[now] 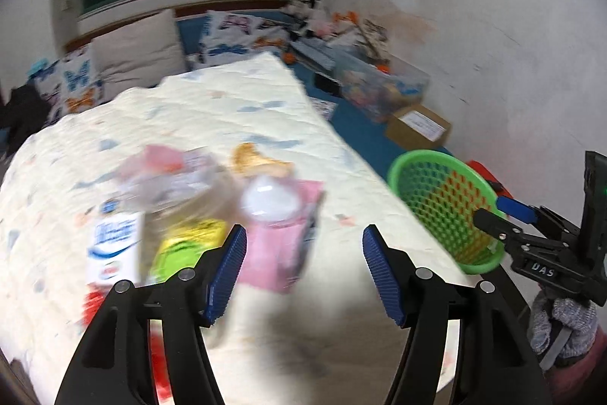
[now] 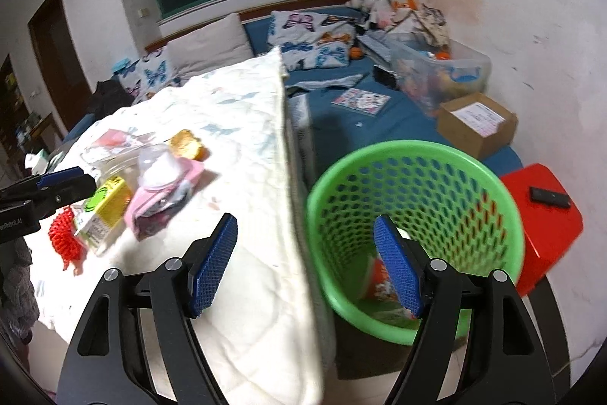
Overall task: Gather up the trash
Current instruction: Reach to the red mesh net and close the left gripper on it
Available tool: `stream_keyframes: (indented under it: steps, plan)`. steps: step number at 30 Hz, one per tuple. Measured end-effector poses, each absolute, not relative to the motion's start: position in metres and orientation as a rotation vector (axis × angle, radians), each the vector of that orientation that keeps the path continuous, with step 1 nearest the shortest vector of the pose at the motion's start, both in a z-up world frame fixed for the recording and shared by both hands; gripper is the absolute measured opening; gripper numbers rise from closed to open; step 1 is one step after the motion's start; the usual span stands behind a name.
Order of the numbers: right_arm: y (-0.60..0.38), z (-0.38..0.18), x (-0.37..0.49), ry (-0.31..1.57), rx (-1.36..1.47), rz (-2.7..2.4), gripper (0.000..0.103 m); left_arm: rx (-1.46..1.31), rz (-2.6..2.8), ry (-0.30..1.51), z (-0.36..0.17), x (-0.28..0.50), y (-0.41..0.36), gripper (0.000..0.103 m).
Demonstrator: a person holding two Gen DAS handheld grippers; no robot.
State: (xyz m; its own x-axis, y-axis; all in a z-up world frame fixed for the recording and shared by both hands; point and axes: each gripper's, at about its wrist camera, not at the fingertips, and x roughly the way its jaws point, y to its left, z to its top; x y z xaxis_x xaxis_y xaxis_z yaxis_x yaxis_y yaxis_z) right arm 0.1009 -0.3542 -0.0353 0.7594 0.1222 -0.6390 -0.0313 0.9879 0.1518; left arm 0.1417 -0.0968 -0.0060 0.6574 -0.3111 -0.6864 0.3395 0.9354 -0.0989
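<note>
Trash (image 2: 151, 192) lies heaped on the cream quilt (image 2: 242, 124) ahead of my left gripper (image 1: 303, 268), whose jaws gape empty, while my right gripper (image 2: 305, 260), likewise released and empty, straddles the green basket (image 2: 504, 200) rim beside the bed.

Trash pile (image 1: 197, 215) blurred, labels perhaps unreadable

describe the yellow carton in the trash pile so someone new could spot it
Start at the pale quilt covering the bed, left of the green basket. In the litter near its front edge, the yellow carton lies between a red mesh net and a pink packet. It is the only yellow box, with a green patch.
</note>
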Motion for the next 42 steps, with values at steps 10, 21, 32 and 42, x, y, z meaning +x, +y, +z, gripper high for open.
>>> stream_keyframes:
  steps: [10, 21, 32, 42]
  plan:
    - [-0.305, -0.028, 0.119, 0.703, 0.092, 0.193, 0.075, -0.099, -0.139, 0.786, -0.016, 0.136, 0.000, 0.064]
    - [-0.259, -0.019, 0.134, 0.697, 0.030, 0.292, 0.075, -0.151, -0.069, 0.879, -0.056, 0.143, 0.032, 0.064]
    - [-0.203, -0.005, 0.156, 0.699, -0.007, 0.436, 0.075, -0.220, -0.098, 0.897, -0.067, 0.142, 0.048, 0.063]
    - [-0.133, 0.006, 0.179, 0.692, -0.079, 0.539, 0.074, -0.241, -0.121, 0.908, -0.076, 0.137, 0.060, 0.057]
